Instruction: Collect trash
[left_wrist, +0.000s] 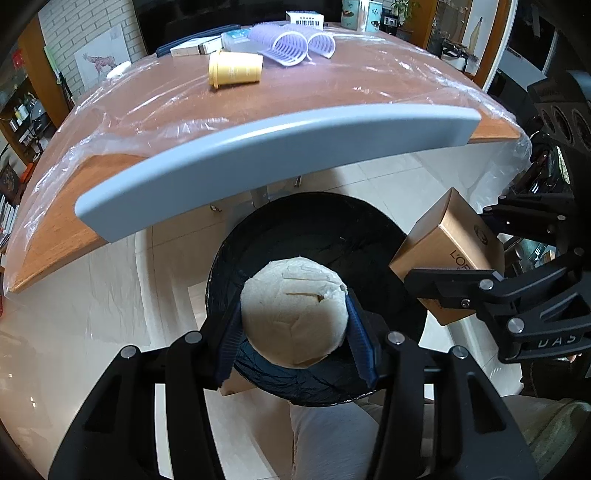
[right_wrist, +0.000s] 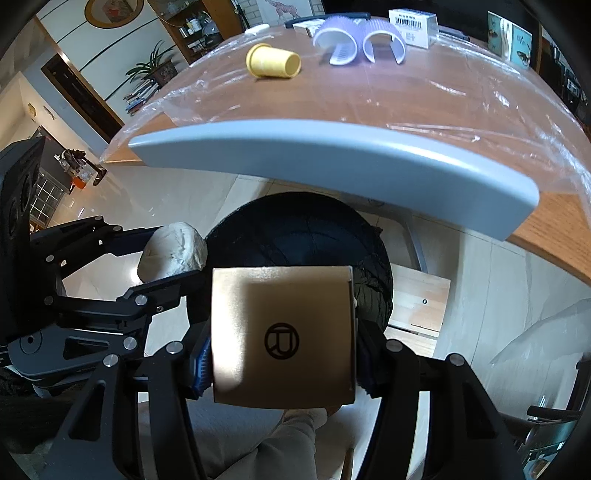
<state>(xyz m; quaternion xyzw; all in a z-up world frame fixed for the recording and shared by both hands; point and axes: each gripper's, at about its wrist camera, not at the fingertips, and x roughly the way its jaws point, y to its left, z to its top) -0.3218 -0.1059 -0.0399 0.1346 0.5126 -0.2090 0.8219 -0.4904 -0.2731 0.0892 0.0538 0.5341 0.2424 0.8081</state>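
1. The left gripper (left_wrist: 293, 325) has its jaws clamped on a white paper wad (left_wrist: 293, 314), held over the black bin (left_wrist: 314, 229).
2. The right gripper (right_wrist: 282, 354) has its jaws clamped on a gold box (right_wrist: 282, 332), above the bin at 6 o'clock of its rim.
3. A yellow cup (left_wrist: 234, 69) lies on the worktop (left_wrist: 332, 96) at 12 o'clock.

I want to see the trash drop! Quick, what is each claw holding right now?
Left claw: shut on the white paper wad, above the black bin.
Right claw: shut on the gold box.
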